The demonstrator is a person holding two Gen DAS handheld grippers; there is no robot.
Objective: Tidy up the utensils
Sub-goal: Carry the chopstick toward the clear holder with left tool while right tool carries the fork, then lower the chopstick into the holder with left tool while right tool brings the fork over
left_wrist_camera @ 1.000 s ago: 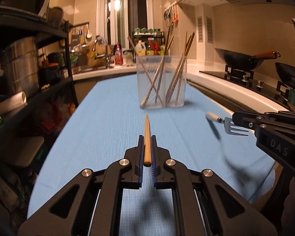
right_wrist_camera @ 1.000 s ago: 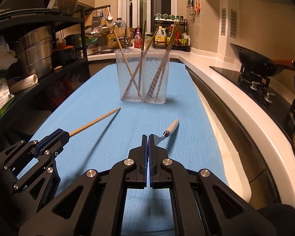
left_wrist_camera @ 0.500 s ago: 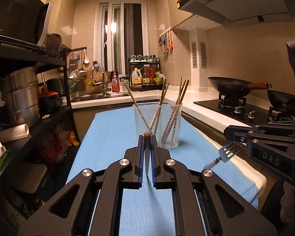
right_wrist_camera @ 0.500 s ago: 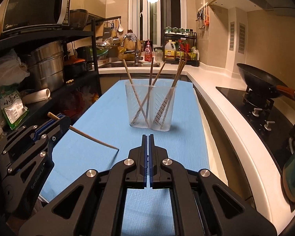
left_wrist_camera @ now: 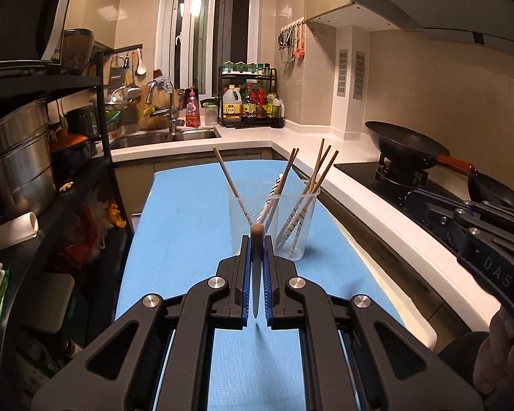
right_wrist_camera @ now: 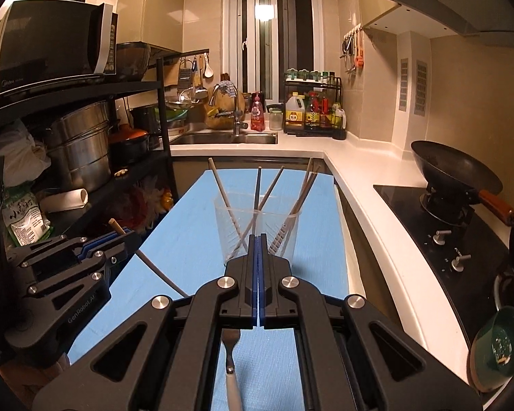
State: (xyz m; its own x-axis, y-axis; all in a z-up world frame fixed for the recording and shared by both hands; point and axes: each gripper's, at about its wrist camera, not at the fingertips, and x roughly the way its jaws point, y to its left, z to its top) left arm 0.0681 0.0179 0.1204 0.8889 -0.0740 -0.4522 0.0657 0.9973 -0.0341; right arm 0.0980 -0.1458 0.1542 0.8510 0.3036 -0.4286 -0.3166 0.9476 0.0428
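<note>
My left gripper (left_wrist_camera: 257,239) is shut on the butt end of a wooden chopstick (left_wrist_camera: 256,284), which hangs tip down over the blue mat (left_wrist_camera: 188,226). In the right wrist view the left gripper (right_wrist_camera: 128,236) shows at the left, with the chopstick (right_wrist_camera: 161,274) slanting down from it. My right gripper (right_wrist_camera: 258,239) is shut; a white-handled fork (right_wrist_camera: 230,342) hangs beneath it, tines up, and the gripped spot is hidden. Ahead of both stands a clear cup (left_wrist_camera: 288,236) holding several chopsticks, also in the right wrist view as the cup (right_wrist_camera: 224,236). At the right edge is the right gripper (left_wrist_camera: 414,200).
A black rack (right_wrist_camera: 137,85) with steel pots and a microwave runs along the left. A wok (left_wrist_camera: 404,144) sits on the stove at the right beside the white counter (left_wrist_camera: 359,212). A sink (right_wrist_camera: 222,137) lies behind. A green bowl (right_wrist_camera: 500,346) is at the near right.
Both grippers have risen well above the mat. The chopstick swung from pointing forward to hanging tip down. The fork swung from ahead of the right gripper to under it.
</note>
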